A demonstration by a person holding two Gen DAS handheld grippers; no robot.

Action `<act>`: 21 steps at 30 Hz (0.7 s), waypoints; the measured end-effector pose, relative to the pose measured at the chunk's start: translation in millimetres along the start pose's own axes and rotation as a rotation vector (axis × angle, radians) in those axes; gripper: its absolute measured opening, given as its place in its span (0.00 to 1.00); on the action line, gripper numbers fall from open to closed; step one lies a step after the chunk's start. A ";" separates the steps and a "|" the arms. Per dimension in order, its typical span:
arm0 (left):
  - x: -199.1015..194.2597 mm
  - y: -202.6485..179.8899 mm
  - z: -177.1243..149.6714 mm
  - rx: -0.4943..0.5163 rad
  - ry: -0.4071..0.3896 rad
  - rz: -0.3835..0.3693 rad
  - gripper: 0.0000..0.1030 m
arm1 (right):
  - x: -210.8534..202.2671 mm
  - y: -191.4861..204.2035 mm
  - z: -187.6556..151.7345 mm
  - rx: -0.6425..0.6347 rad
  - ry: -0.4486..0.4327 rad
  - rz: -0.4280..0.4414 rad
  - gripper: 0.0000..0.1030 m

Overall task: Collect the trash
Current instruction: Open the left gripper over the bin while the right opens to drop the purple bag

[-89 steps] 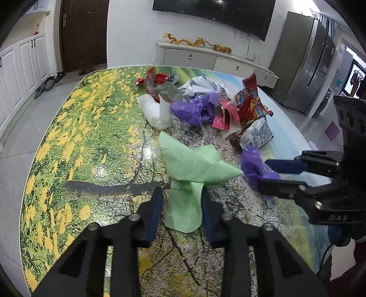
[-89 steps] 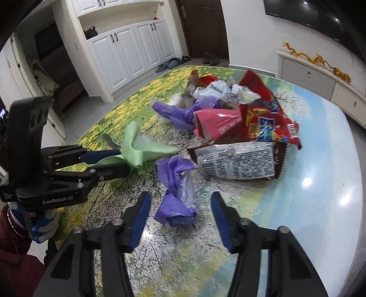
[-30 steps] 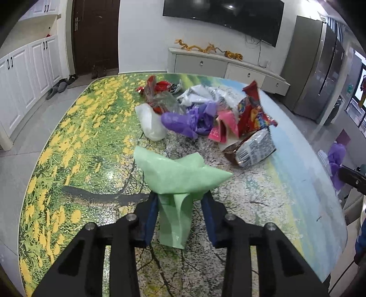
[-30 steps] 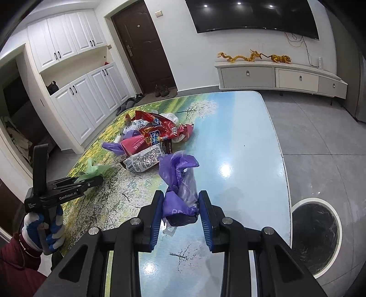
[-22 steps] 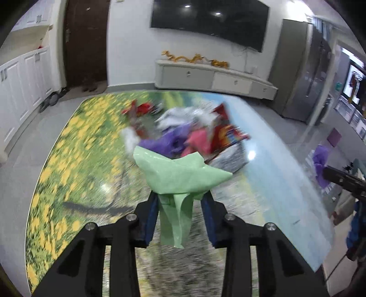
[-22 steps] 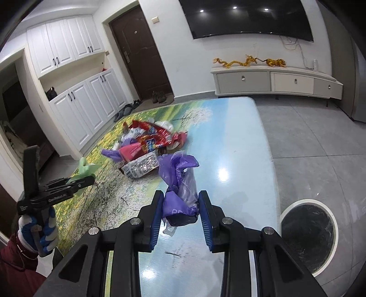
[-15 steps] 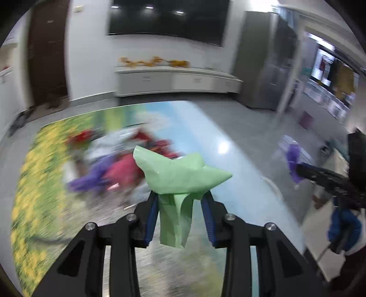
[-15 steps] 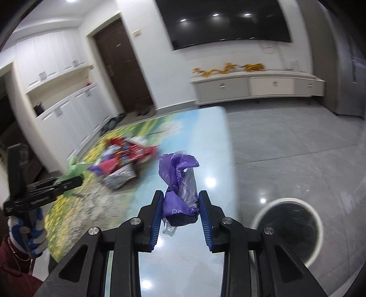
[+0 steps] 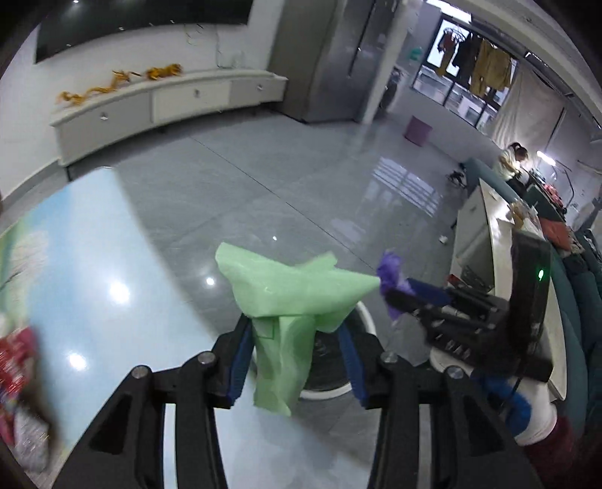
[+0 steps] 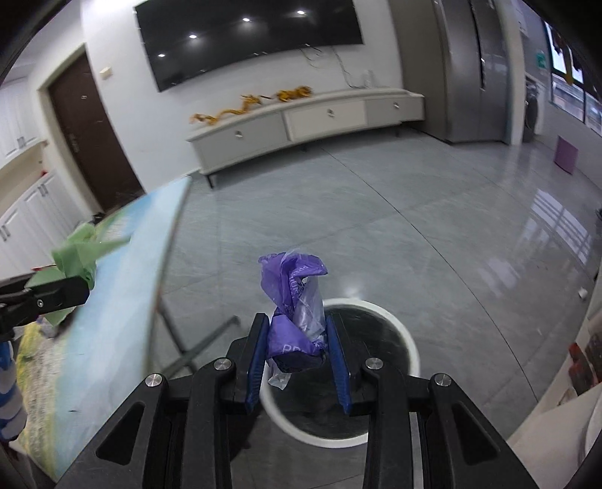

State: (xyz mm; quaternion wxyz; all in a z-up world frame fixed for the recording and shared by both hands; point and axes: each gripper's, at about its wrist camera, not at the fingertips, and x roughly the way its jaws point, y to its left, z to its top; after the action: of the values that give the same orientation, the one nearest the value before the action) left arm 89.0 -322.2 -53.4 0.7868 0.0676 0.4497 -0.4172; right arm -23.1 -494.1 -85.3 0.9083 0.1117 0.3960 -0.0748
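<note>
Home living room: wall television (image 10: 248, 37), sideboard (image 10: 308, 116)

Trash pile (image 9: 17, 380) blurred, cut off left

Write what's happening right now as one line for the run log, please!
left tool: jaws just opening, green bag between them | right tool: shut on purple bag | white bin: below both

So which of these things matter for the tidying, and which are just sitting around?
Part of the job:
- green plastic bag, between the left gripper's opening jaws
- purple plastic bag, clamped in the right gripper
- round white bin on the floor

Just lying about:
- TV cabinet
- gold dragon ornament
- wall television
</note>
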 end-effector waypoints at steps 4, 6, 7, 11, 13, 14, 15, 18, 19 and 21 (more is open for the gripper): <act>32.2 -8.5 15.1 -0.021 0.030 -0.026 0.57 | 18.8 -18.4 -4.5 0.023 0.027 -0.041 0.34; 38.8 -8.4 18.7 -0.030 0.038 -0.035 0.57 | 26.1 -24.2 -5.8 0.029 0.041 -0.079 0.42; 37.5 -6.9 19.2 -0.033 0.032 -0.036 0.57 | 28.0 -26.8 -6.0 0.034 0.044 -0.096 0.48; 20.7 -1.7 11.7 -0.024 -0.025 0.023 0.57 | 20.5 -32.4 -4.8 0.060 0.024 -0.109 0.58; 5.3 3.8 5.8 -0.033 -0.065 0.049 0.57 | 10.5 -29.7 -4.2 0.073 0.002 -0.105 0.65; -5.4 7.7 1.9 -0.039 -0.092 0.074 0.57 | 3.6 -25.8 -1.9 0.079 -0.013 -0.094 0.67; -15.2 12.2 -2.3 -0.040 -0.110 0.097 0.57 | -4.2 -20.7 0.7 0.081 -0.030 -0.080 0.71; -46.4 25.8 -18.4 -0.027 -0.139 0.173 0.57 | -28.6 2.9 9.3 0.060 -0.094 -0.052 0.88; -58.7 32.2 -25.8 -0.032 -0.148 0.203 0.57 | -37.8 12.4 10.7 0.052 -0.119 -0.036 0.93; -78.8 42.8 -38.5 -0.051 -0.165 0.231 0.57 | -57.9 32.8 13.5 0.031 -0.168 0.005 0.99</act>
State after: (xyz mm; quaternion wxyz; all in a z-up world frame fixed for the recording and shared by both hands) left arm 75.1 -229.2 -27.2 0.8654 0.0646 0.3831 -0.3164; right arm -45.3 -463.3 -29.0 0.9367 0.1203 0.3169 -0.0877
